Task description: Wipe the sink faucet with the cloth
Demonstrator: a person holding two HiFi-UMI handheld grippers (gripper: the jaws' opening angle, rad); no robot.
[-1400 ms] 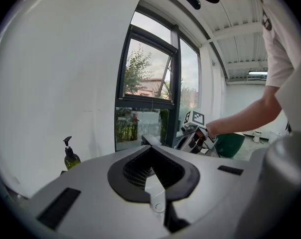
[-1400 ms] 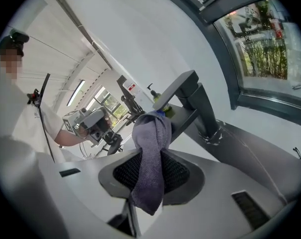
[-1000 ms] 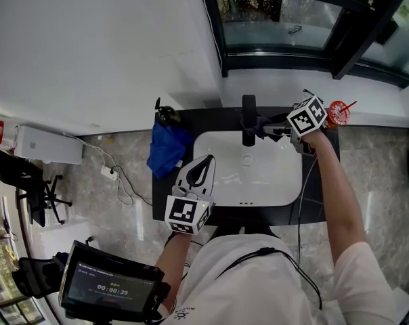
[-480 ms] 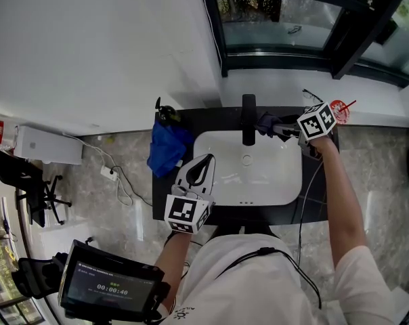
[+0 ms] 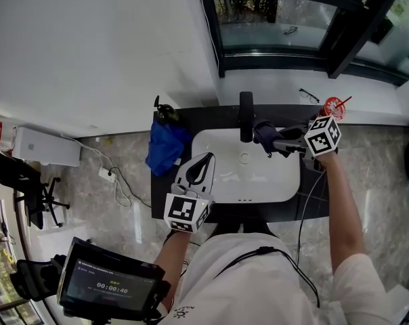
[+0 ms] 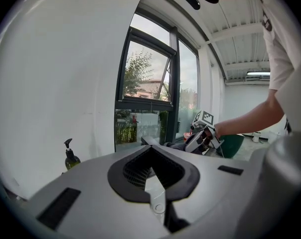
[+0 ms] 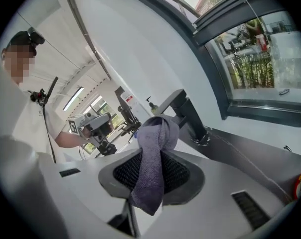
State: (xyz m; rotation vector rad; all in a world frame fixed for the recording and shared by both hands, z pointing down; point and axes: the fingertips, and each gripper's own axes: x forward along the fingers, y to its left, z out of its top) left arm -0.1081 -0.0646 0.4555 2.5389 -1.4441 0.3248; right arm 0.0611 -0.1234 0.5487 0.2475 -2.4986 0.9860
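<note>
And the right gripper (image 5: 280, 143) has slid off the faucet (image 5: 246, 116), out to its right and a touch toward the person, with the cloth (image 7: 151, 171) going along. The jaws are pinched on the cloth's middle, a fold bunched past the tips and a tail hanging behind. That fold sits just right of the faucet; whether it touches, I can't tell. Here's the key: the spout runs from the wall side out over the sink (image 5: 286, 185), so it lies side-on, left of the cloth. A sweep back left should meet it. The left gripper (image 5: 206, 160) waits well in front of the faucet, jaws together and empty, so it's the farther hand.
</note>
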